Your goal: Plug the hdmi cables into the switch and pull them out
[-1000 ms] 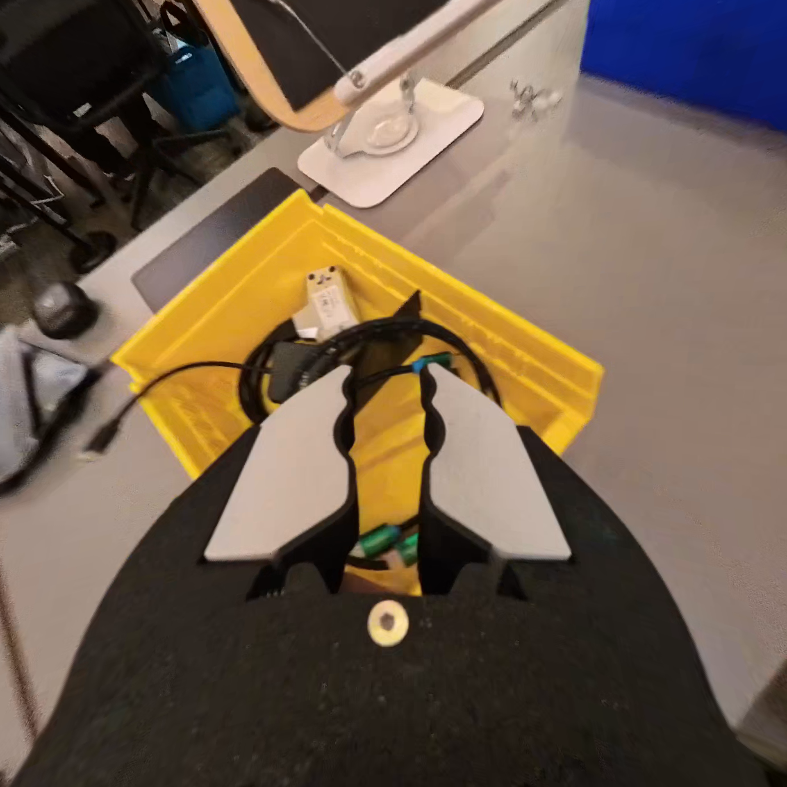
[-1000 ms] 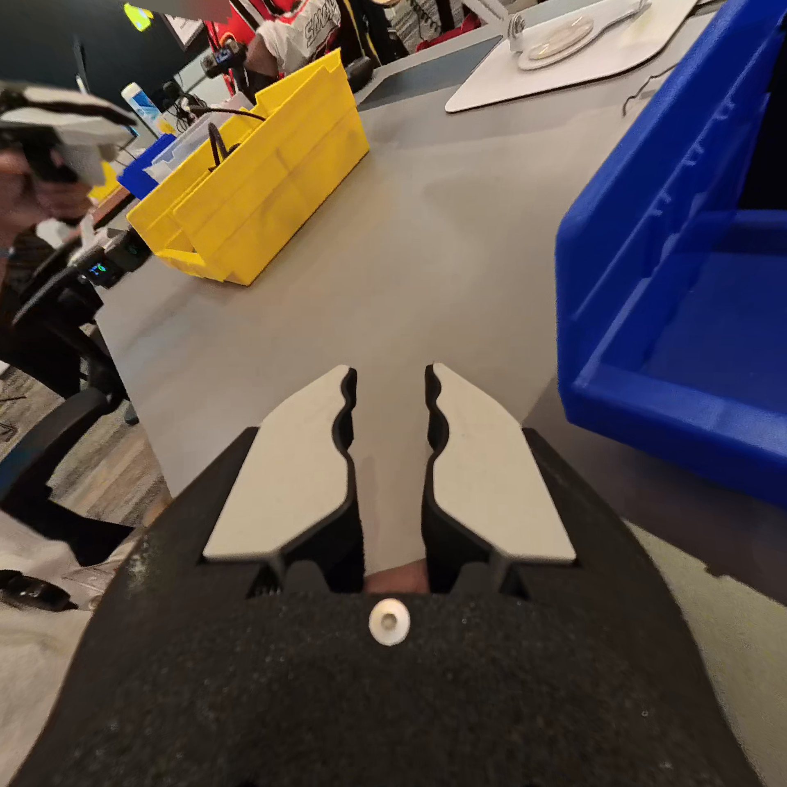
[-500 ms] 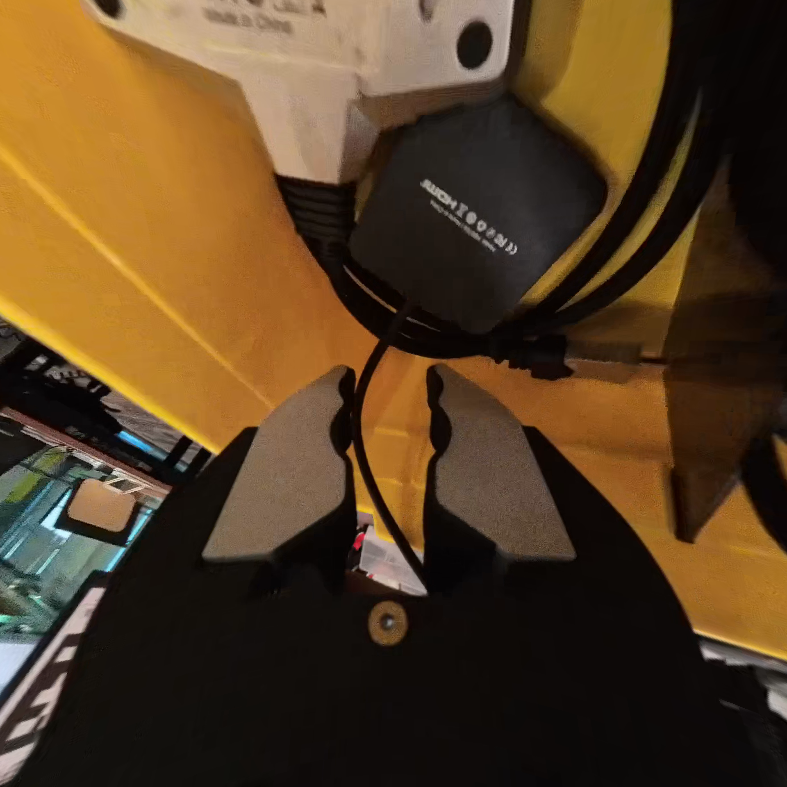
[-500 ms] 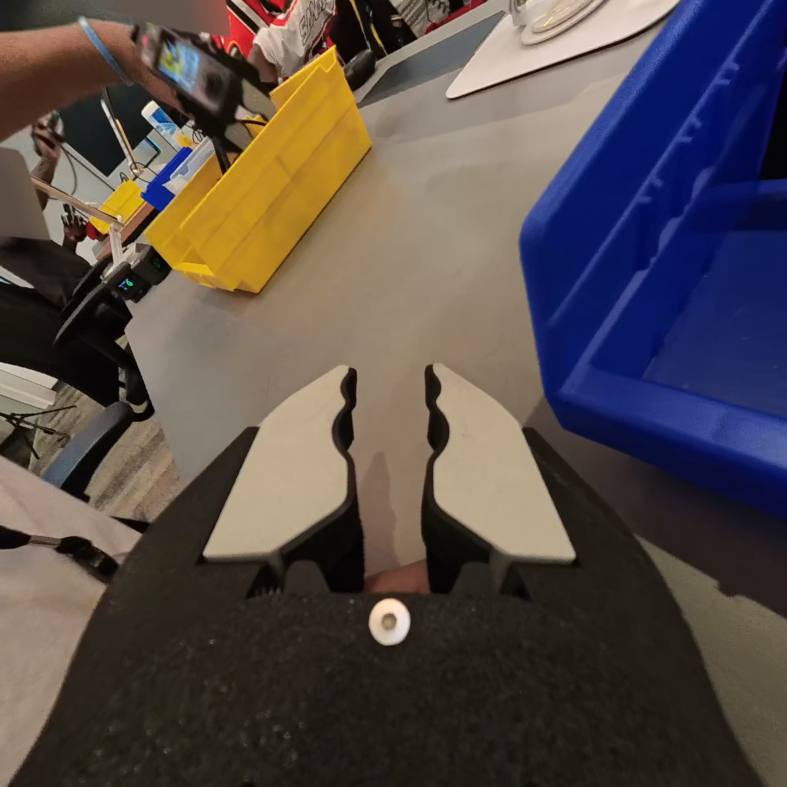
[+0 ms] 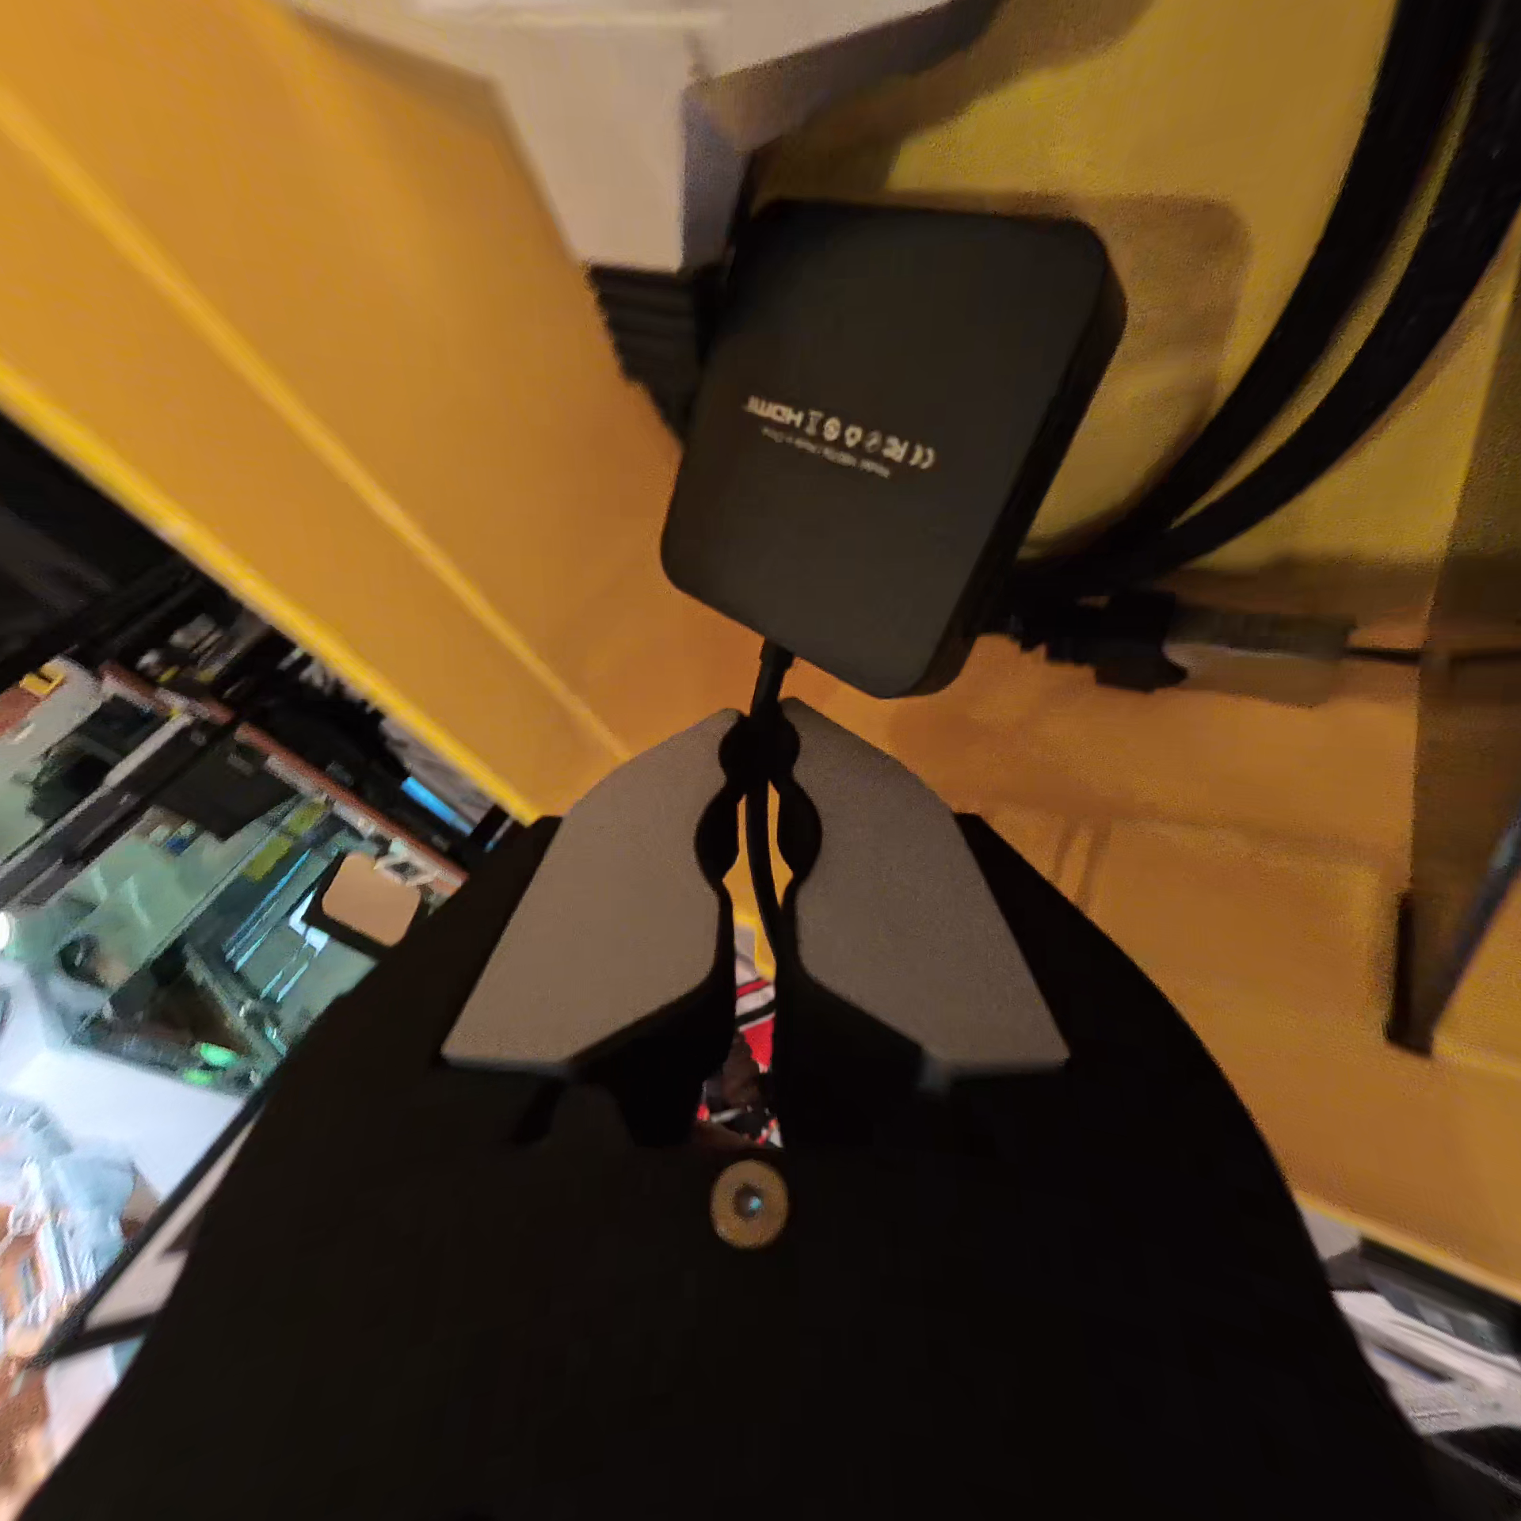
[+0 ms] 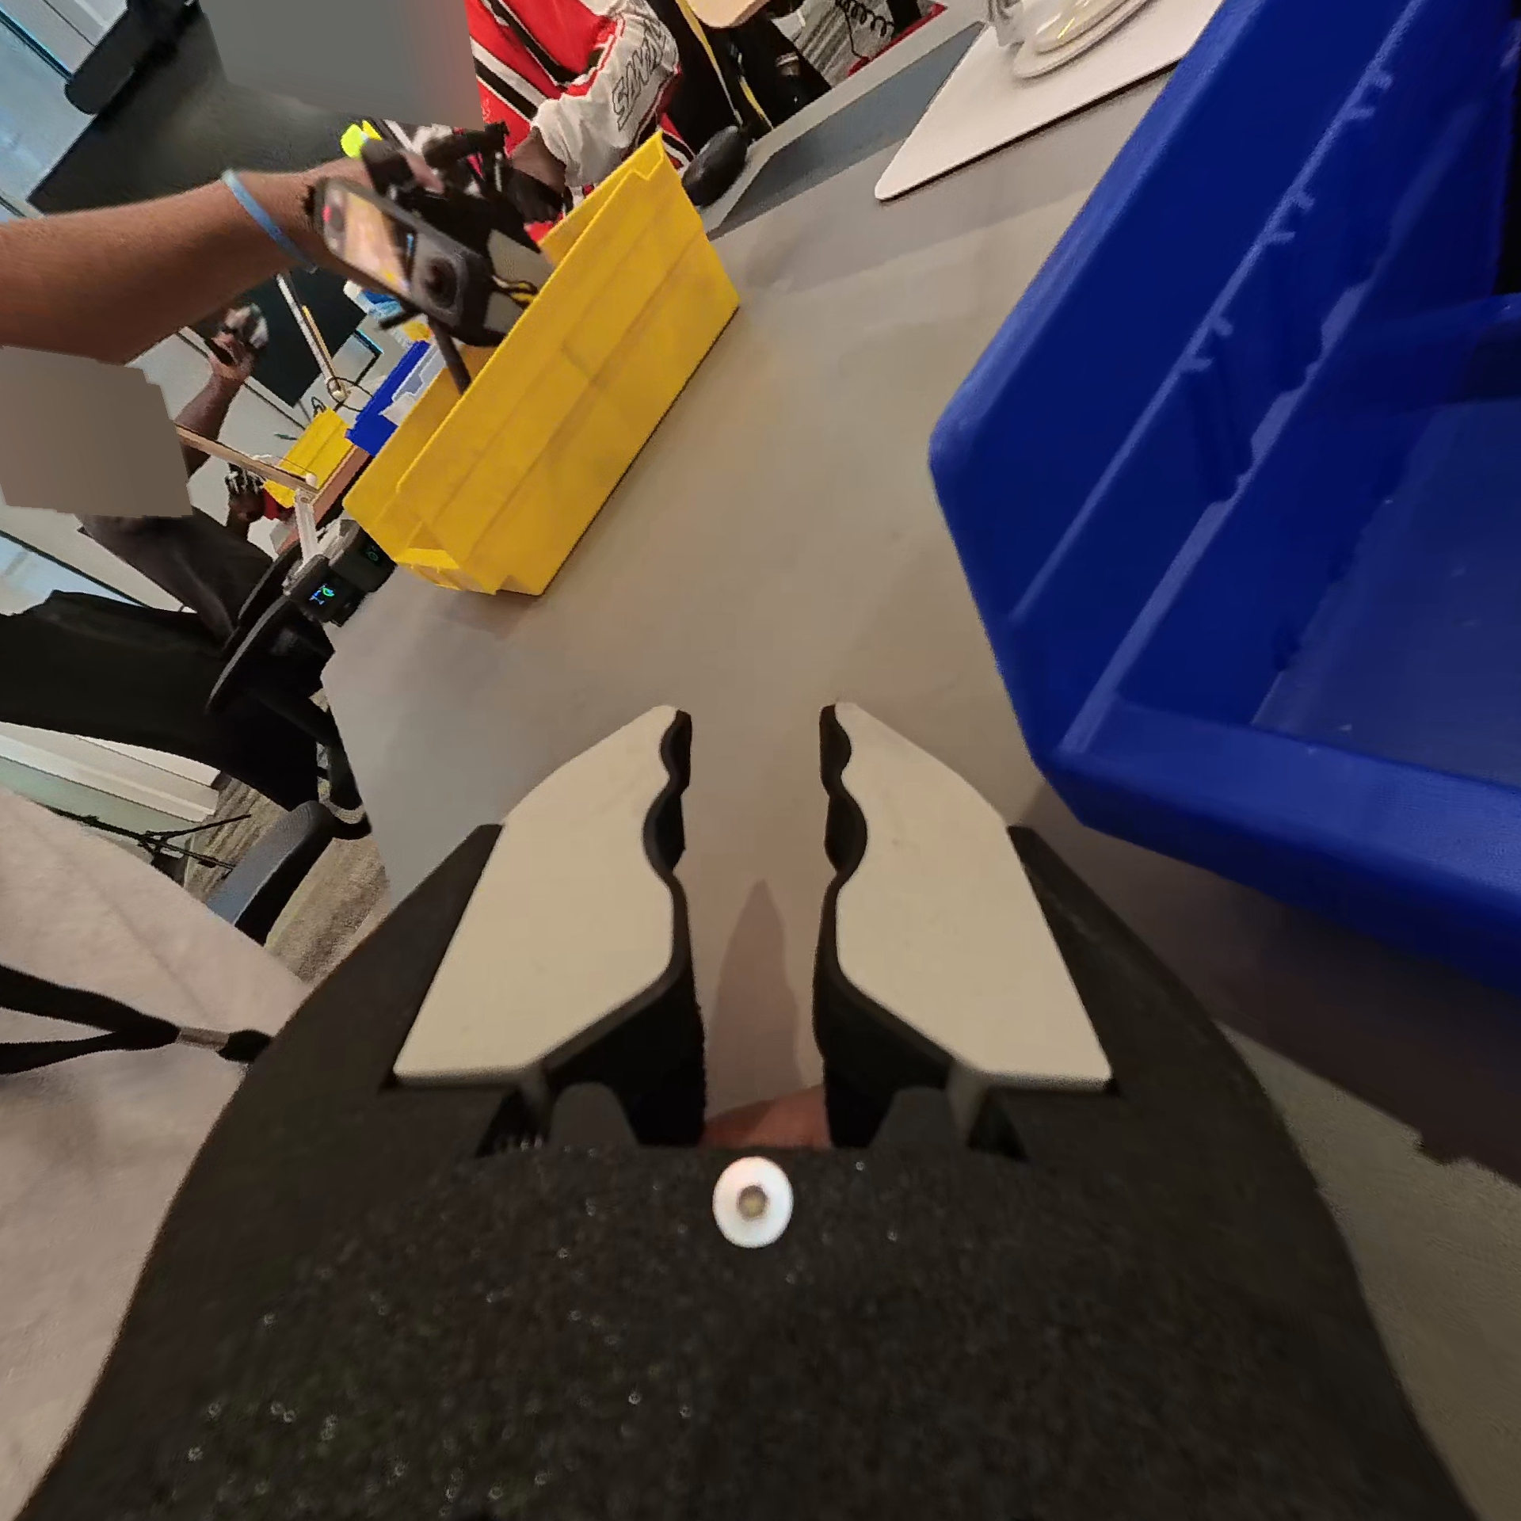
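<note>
In the left wrist view, my left gripper (image 5: 759, 734) is inside the yellow bin (image 5: 346, 346), shut on the thin black cable (image 5: 765, 691) that comes out of the black square switch (image 5: 889, 444). The switch sits just beyond the fingertips. Thick black HDMI cables (image 5: 1358, 329) curve along the right, and a black plug (image 5: 1111, 642) lies beside the switch. My right gripper (image 6: 755, 724) is open and empty above the grey table (image 6: 741, 535). The right wrist view also shows the left gripper (image 6: 436, 255), held by a hand over the yellow bin (image 6: 560, 411).
A white device (image 5: 593, 123) lies in the yellow bin behind the switch. A large blue bin (image 6: 1234, 494) stands close on the right of my right gripper. A white pad (image 6: 1012, 107) lies at the table's far end. People and chairs are beyond the table's left edge. My hands' fingertips stand some 55 cm from each other. Between my left fingertips and the black plug (image 5: 1111, 642) there is roughly 7 cm.
My left gripper dropped into the yellow bin and its pads closed on the switch's thin cable, which lay loose between them half a second ago. The right gripper has stayed open, almost still.
</note>
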A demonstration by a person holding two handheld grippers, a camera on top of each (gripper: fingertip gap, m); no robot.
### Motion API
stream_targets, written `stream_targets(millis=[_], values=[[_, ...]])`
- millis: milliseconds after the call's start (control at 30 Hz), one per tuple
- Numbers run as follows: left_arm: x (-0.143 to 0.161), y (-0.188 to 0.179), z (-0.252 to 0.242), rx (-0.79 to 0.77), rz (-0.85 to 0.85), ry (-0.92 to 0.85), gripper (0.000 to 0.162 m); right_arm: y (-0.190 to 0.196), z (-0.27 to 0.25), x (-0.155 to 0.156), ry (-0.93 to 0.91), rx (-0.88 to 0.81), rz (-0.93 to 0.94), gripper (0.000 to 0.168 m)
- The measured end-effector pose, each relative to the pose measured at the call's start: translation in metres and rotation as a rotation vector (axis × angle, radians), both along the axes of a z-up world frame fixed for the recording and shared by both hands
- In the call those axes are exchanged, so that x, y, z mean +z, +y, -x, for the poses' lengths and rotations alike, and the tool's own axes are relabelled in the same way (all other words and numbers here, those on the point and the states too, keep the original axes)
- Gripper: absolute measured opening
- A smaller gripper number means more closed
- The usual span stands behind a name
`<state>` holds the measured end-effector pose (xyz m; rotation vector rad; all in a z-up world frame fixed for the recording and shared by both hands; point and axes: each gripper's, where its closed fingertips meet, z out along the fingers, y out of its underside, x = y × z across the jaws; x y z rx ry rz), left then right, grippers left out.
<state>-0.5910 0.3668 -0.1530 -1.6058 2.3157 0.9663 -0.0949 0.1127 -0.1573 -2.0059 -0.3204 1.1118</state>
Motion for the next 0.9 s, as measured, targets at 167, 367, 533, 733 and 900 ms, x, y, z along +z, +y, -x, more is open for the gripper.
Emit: stream_targets(millis=[167,367,533,733,900], values=[[0.047,-0.001,0.012,0.068,-0.198,-0.086,0.003,-0.007,0.007,0.001,0.008,0.035,0.003,0.029],[0.091,-0.016,0.014,0.375,-0.232,-0.496,0.003,-0.016,0.013,0.003,-0.012,0.047,-0.021,0.028],[0.111,-0.052,-0.039,0.495,-0.135,-0.870,0.004,-0.022,0.014,0.004,-0.088,0.044,-0.088,0.029],[0.124,-0.114,-0.148,0.488,0.044,-1.221,0.003,-0.033,0.022,0.009,-0.096,0.060,-0.136,0.029],[0.107,-0.179,-0.235,0.339,0.280,-1.249,0.003,-0.036,0.024,0.017,-0.216,0.095,-0.317,0.031]])
